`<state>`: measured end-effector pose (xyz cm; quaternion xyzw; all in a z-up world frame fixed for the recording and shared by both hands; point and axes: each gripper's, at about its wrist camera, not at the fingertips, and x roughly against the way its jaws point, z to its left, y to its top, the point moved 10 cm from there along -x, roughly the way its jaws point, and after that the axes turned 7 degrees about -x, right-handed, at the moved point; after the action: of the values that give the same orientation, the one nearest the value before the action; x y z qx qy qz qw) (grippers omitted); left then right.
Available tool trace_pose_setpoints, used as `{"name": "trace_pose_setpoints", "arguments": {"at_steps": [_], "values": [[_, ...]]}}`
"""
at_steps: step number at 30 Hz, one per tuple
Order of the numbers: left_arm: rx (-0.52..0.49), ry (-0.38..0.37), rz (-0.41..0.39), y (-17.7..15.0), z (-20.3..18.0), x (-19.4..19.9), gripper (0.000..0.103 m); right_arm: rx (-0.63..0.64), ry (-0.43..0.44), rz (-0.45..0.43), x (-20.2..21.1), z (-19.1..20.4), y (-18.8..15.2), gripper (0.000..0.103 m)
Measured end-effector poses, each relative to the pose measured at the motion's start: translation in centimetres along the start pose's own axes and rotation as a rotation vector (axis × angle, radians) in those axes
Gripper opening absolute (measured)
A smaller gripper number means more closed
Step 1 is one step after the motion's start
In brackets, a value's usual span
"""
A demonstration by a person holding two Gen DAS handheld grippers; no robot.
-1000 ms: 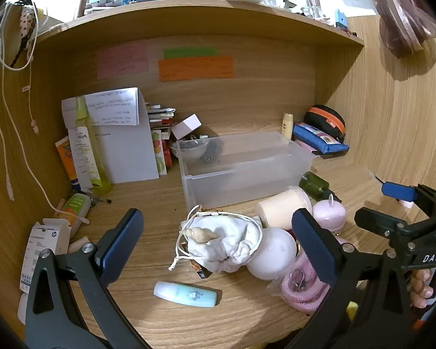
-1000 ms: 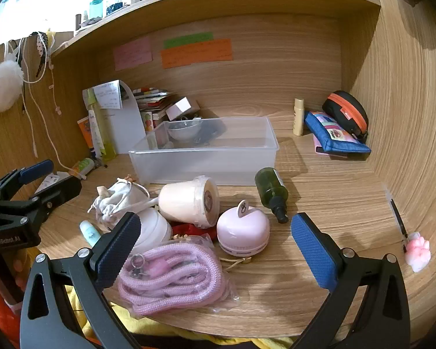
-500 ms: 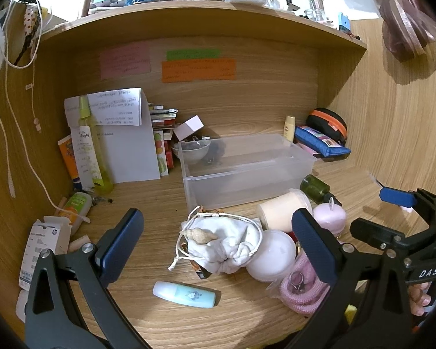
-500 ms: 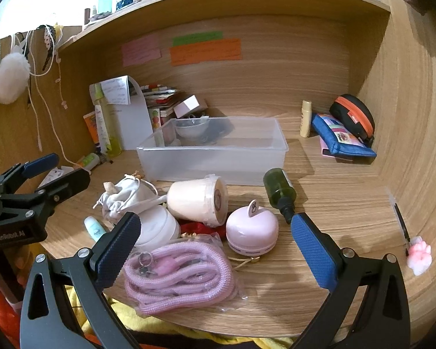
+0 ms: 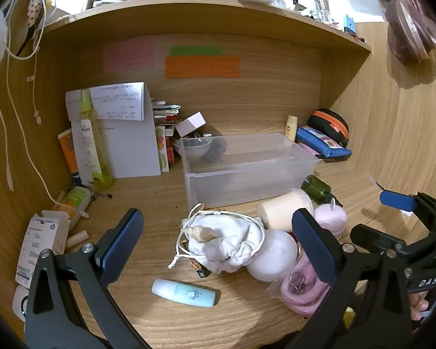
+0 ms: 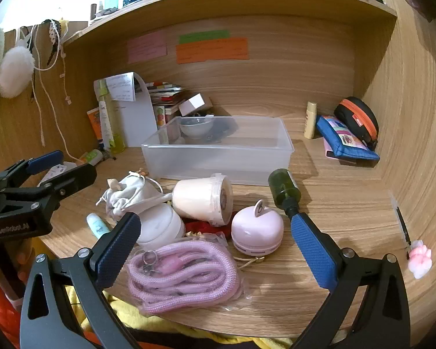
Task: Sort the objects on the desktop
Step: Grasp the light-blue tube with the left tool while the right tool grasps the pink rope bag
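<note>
Wood desk (image 5: 148,203) in a wood alcove, shelf of jars above, sticky notes on the back wall. My left tongs (image 5: 215,244) gape wide, empty, over the desk's front; my right tongs (image 6: 215,244) likewise wide, empty. Tube (image 5: 184,292) lies flat just ahead between the left jaws, long axis left-right, cap left. Rope (image 6: 183,276) sits between the right jaws, pouch (image 5: 226,244) and cup (image 6: 202,199) beyond; the cup lies on its side, lid right. Bin (image 6: 218,152) farther back, a bowl in its far left corner.
</note>
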<state>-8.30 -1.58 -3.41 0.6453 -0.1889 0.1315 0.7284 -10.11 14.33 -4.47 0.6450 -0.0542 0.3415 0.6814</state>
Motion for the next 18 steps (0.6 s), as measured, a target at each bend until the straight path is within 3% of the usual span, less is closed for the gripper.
{"name": "trace_pose_setpoints", "arguments": {"at_steps": [10, 14, 18], "values": [[0.007, 0.018, 0.049, -1.4, 2.4, 0.3, 0.103, 0.024, -0.031, 0.001, 0.7, -0.6, -0.9, 0.103], [0.011, 0.027, 0.115, -3.4, 4.1, 0.1, 0.103, 0.019, -0.045, 0.025, 0.9, -1.4, -2.1, 0.103], [0.054, -0.026, 0.202, -6.0, 4.9, -0.6, 0.103, 0.002, -0.033, 0.062, 0.6, -1.6, -3.5, 0.103]]}}
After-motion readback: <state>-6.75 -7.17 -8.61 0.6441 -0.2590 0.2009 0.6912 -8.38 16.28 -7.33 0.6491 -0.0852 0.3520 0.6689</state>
